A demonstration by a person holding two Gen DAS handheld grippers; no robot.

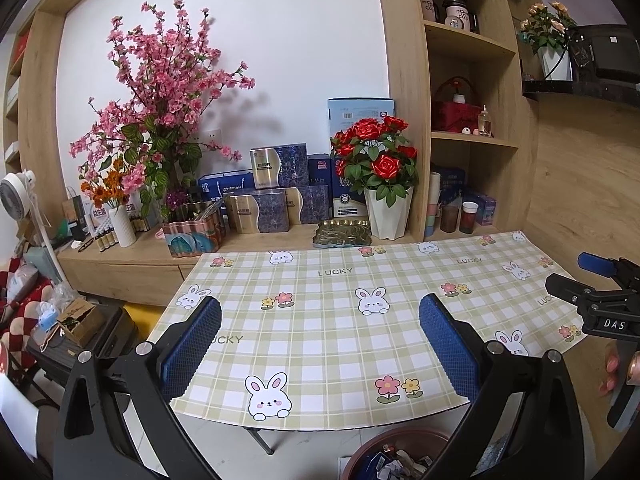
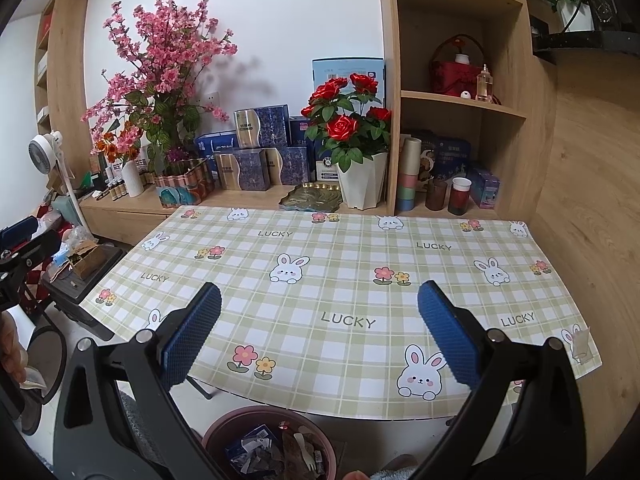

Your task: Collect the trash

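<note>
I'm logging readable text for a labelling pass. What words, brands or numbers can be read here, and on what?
"LUCKY": printed repeatedly on the checked tablecloth.
"DAS": on the right gripper, seen from the left wrist view.
Mugs on the upper shelf: lettering too blurred to read.
Blue and gold boxes behind the table: print too small to read.
Tall light-blue box: label unreadable.

Ahead of my claw, the table — past it red roses, pink blossoms and blue boxes.
</note>
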